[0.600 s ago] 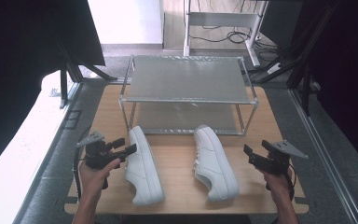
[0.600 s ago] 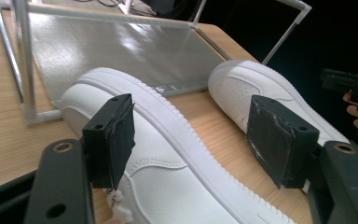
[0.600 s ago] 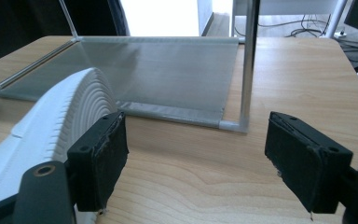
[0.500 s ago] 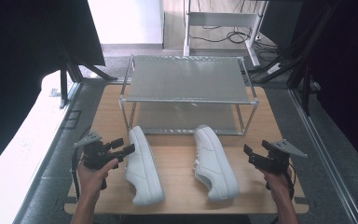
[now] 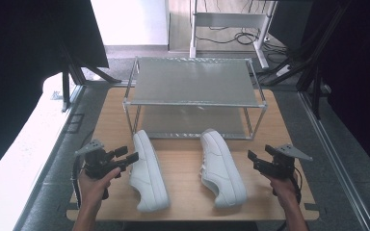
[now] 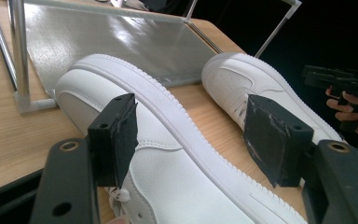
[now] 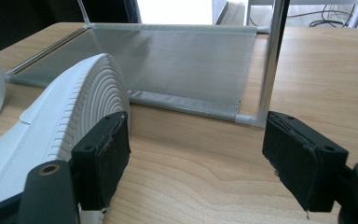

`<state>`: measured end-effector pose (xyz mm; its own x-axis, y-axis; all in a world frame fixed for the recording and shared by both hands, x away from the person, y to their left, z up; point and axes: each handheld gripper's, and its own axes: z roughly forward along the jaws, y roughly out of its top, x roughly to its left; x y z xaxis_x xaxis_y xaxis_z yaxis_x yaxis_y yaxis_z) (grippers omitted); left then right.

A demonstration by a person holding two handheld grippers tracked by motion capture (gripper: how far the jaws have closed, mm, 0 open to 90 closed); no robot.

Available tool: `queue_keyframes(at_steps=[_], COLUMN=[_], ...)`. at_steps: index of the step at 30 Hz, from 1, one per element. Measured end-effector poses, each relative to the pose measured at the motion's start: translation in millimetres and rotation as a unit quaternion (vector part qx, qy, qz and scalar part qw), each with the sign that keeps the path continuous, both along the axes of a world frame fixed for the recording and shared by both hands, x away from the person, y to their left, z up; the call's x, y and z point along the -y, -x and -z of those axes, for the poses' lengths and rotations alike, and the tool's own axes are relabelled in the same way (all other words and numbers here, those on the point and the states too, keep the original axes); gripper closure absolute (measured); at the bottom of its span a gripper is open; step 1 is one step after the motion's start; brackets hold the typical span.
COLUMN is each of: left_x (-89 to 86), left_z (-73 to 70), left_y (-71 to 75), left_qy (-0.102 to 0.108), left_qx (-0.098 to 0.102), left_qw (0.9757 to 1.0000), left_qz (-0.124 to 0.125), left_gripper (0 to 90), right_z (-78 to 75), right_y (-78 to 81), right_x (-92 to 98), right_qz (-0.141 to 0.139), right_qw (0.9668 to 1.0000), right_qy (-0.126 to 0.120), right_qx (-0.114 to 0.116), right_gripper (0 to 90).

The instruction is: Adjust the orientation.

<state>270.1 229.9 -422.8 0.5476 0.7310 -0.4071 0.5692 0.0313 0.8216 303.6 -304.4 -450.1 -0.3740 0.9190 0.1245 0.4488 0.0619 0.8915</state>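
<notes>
High view: a wooden table (image 5: pixel 289 125) carries a two-tier metal shoe rack (image 5: pixel 192 82) at its far side. Two white sneakers lie on their sides near it, the left sneaker (image 5: pixel 148 171) beside the open-jawed left gripper (image 5: pixel 125 158), the right sneaker (image 5: pixel 221 168) near the equally open, empty right gripper (image 5: pixel 252 160).

A wooden worktop (image 5: pixel 183 166) fills the frame's middle. A two-tier metal rack (image 5: pixel 192 98) stands at its upper part. Two white sneakers, left sneaker (image 5: pixel 148 171) and right sneaker (image 5: pixel 221 168), lie below the rack.
</notes>
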Motion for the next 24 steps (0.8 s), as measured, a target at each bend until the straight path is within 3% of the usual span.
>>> queue_keyframes(at_steps=[2, 9, 10, 11, 12, 19, 23, 24], left_x=[0.6, -0.1, -0.9, -1.8, -3.0, -14.1, -26.3, -32.2], left_z=[-0.1, -1.7, -1.3, -0.7, -0.1, 2.5, 10.7, 17.1], left_y=[-0.1, 0.5, 0.7, 0.8, 0.1, 0.5, 1.3, 2.5], left_qy=[0.006, 0.012, 0.014, 0.017, 0.021, 0.029, 0.036, 0.036], left_qx=[-0.004, -0.005, -0.004, -0.008, -0.018, -0.028, -0.040, -0.049], left_qw=[1.0000, 0.9999, 0.9999, 0.9998, 0.9991, 0.9986, 0.9984, 0.9981], left_qz=[0.005, 0.001, 0.001, 0.005, 0.031, 0.033, 0.015, -0.003], left_gripper=[37.8, 68.1, 68.1, 71.6, 79.0, 84.2, 86.4, 87.8], right_z=[0.9, 1.0, 1.0, 1.4, 3.3, 12.6, 14.0, 15.3], right_y=[-0.5, 4.0, 4.0, 4.3, 3.2, -1.1, -0.9, -0.9], right_x=[-0.1, 0.4, 0.4, 1.1, 3.0, 8.1, 9.3, 8.9], right_qz=[-0.001, -0.005, -0.005, -0.003, 0.002, 0.013, 0.011, 0.008], right_qw=[1.0000, 1.0000, 1.0000, 1.0000, 0.9999, 0.9994, 0.9993, 0.9991], right_qy=[0.000, 0.003, 0.003, 0.002, 0.003, 0.001, 0.002, 0.009], right_qx=[-0.004, -0.004, -0.004, -0.005, -0.011, -0.032, -0.035, -0.040], right_gripper=[23.2, 26.5, 26.5, 27.0, 27.8, 29.7, 30.3, 30.4])
